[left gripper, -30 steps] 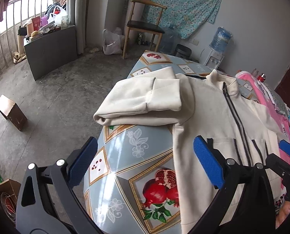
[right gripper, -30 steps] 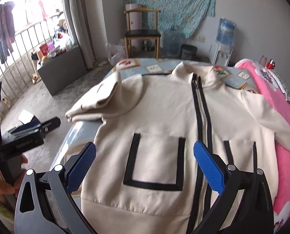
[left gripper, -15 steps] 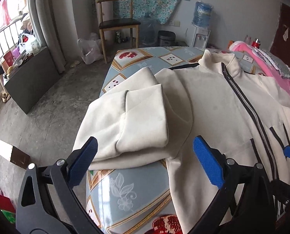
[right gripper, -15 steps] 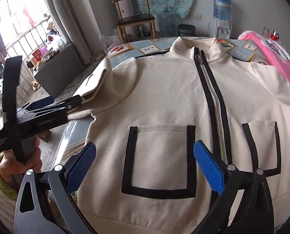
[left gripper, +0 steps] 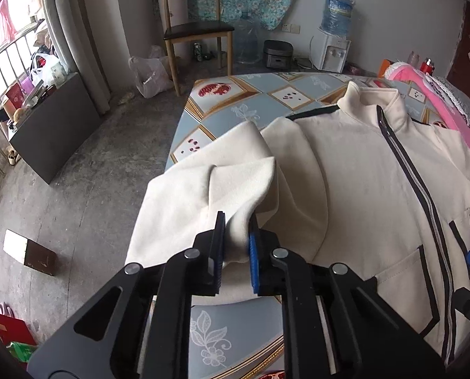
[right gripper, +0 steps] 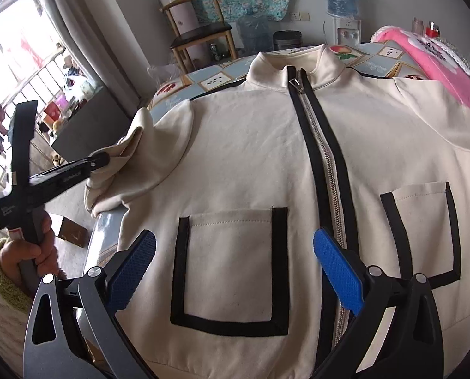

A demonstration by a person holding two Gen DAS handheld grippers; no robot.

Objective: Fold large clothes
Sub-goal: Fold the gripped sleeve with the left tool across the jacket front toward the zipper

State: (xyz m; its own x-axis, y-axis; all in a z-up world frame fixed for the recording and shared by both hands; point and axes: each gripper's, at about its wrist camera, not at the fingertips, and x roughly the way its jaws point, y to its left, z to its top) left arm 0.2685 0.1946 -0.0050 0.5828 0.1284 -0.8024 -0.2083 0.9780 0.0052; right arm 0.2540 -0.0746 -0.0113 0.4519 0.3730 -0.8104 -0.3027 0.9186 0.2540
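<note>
A cream zip jacket with black trim and two patch pockets lies front-up on the patterned table. Its bunched sleeve hangs over the table's left edge. My left gripper is closing its jaws on the sleeve's cuff, and the cloth is pinched between the blue pads; the right wrist view shows it biting the sleeve. My right gripper hovers open over the jacket's lower front, its fingers on either side of the left pocket, touching nothing.
A pink blanket lies along the table's right side. Beyond the table stand a wooden chair, a water dispenser and a dark cabinet. A cardboard box sits on the concrete floor at the left.
My left gripper moved forward over the bunched sleeve and shut on its cuff. My right gripper dropped closer to the jacket's pocket and stays open.
</note>
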